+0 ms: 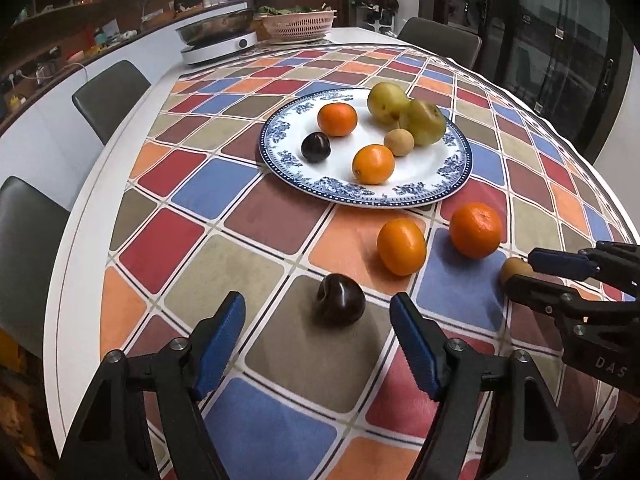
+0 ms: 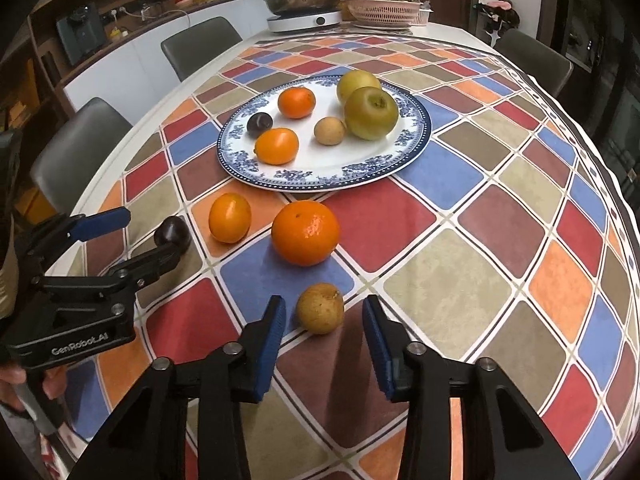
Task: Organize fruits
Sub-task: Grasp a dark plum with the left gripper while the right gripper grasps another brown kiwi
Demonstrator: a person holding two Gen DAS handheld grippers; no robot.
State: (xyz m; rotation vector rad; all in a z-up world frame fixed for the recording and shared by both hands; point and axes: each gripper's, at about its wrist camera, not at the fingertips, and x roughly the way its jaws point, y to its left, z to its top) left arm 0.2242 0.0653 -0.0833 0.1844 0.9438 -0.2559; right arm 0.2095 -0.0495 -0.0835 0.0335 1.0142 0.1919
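Observation:
A blue-and-white plate (image 1: 424, 194) (image 2: 384, 170) holds two oranges, a dark plum, a small tan fruit and two green pears. On the cloth lie a dark plum (image 1: 340, 299) (image 2: 173, 230), an oval orange (image 1: 401, 246) (image 2: 229, 217), a round orange (image 1: 475, 230) (image 2: 305, 232) and a tan fruit (image 2: 320, 308) (image 1: 516, 268). My left gripper (image 1: 318, 308) (image 2: 150, 236) is open, its tips on either side of the plum. My right gripper (image 2: 324, 314) (image 1: 520, 270) is open around the tan fruit.
The table has a checkered cloth (image 1: 260, 264). At its far end stand a hotplate with a steel pan (image 1: 218, 40) and a pink basket (image 1: 298, 24). Grey chairs (image 1: 108, 96) line the left side; another chair (image 1: 440, 38) is at the far end.

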